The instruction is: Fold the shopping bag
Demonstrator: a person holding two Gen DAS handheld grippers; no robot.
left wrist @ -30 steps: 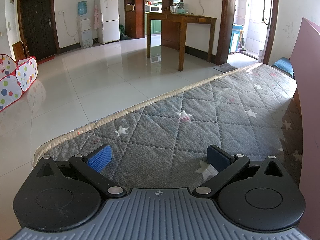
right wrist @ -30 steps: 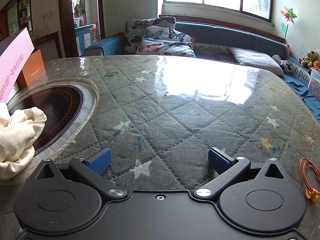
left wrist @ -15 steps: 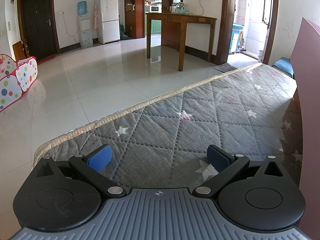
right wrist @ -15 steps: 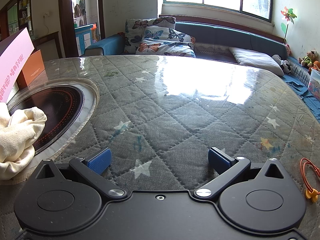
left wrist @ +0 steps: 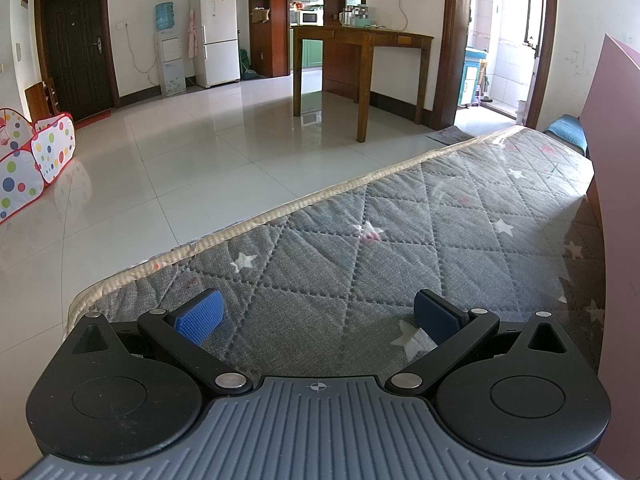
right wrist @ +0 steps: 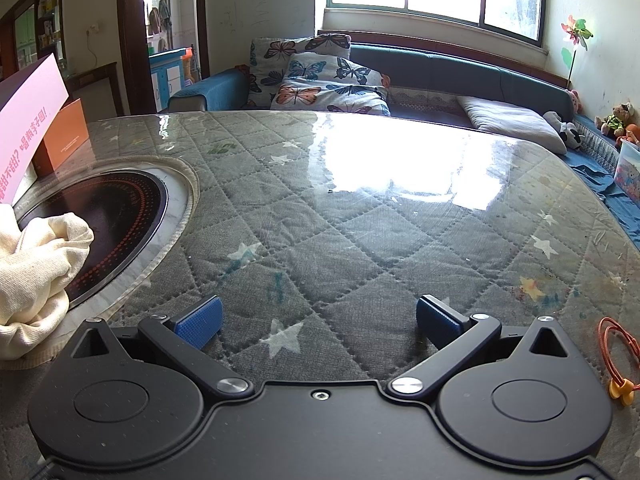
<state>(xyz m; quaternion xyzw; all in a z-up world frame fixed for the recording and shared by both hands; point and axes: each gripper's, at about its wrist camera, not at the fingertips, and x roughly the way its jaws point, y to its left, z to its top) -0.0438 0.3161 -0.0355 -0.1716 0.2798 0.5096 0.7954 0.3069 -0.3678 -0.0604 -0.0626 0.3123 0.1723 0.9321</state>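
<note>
A crumpled cream cloth shopping bag [right wrist: 36,268] lies at the left edge of the right wrist view, partly over a black round cooktop [right wrist: 112,220] set into the table. My right gripper [right wrist: 319,319] stands open low over the grey quilted table cover [right wrist: 360,240], to the right of the bag and apart from it, with nothing between its blue pads. My left gripper [left wrist: 319,315] is open too, low over the same quilted cover [left wrist: 400,248] near the table's left edge. The bag does not show in the left wrist view.
A pink board [left wrist: 616,152] stands along the right of the left view and appears as a pink sign [right wrist: 28,124] beside an orange box [right wrist: 66,132]. An orange cord loop [right wrist: 618,352] lies at the right. A sofa with pillows [right wrist: 328,80] sits beyond the table; tiled floor [left wrist: 160,168] lies past the left edge.
</note>
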